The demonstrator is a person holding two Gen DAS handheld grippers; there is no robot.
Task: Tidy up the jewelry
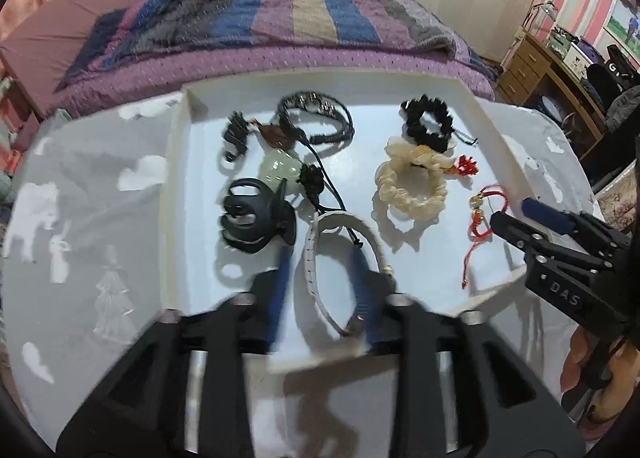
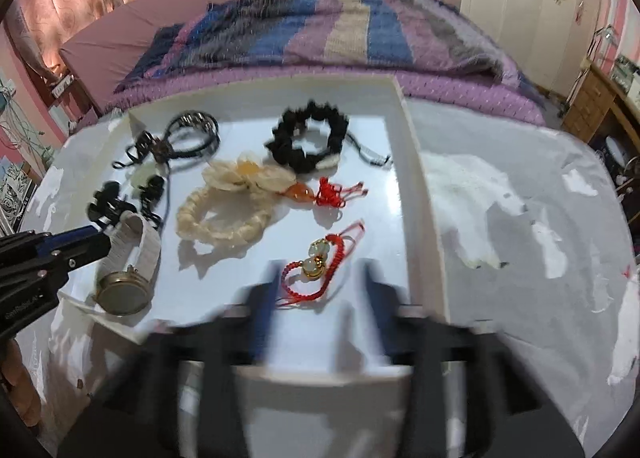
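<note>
1. Left wrist view. The left gripper [image 1: 320, 278] stands wide, holding nothing. The watch [image 1: 340, 270] lies directly between its blue fingers [image 1: 280, 290], at the near edge of the white tray [image 1: 176, 161]. The white ribbed strap forms an elongated loop whose long axis runs roughly along the fingers, away from the camera. This is the relation the next move likely turns on: closing would pinch the strap across its narrow width.

2. Same view, other contents. A glossy black claw clip [image 1: 254, 219] lies just left of the watch. A pale green jade pendant [image 1: 278, 169] on dark cord sits beyond it. A cream scrunchie [image 1: 412, 185] and a black scrunchie [image 1: 428, 123], both soft and ruffled, lie to the right. The right gripper [image 1: 508, 217] enters from the right, its tip beside the red bracelet [image 1: 486, 213].

3. Right wrist view. The right gripper [image 2: 320, 286] is blurred but wide and empty. The red bracelet [image 2: 316, 270], thin knotted cord with pale beads and a gold fitting, lies between its fingers near the tray's [image 2: 420, 185] right wall. The watch's [image 2: 128, 270] round brass-rimmed case [image 2: 122, 294] rests at the near left, with the left gripper [image 2: 92, 242] at its strap.

4. Judgement. Each tool is nearer its own item: left to watch, right to bracelet.
</note>
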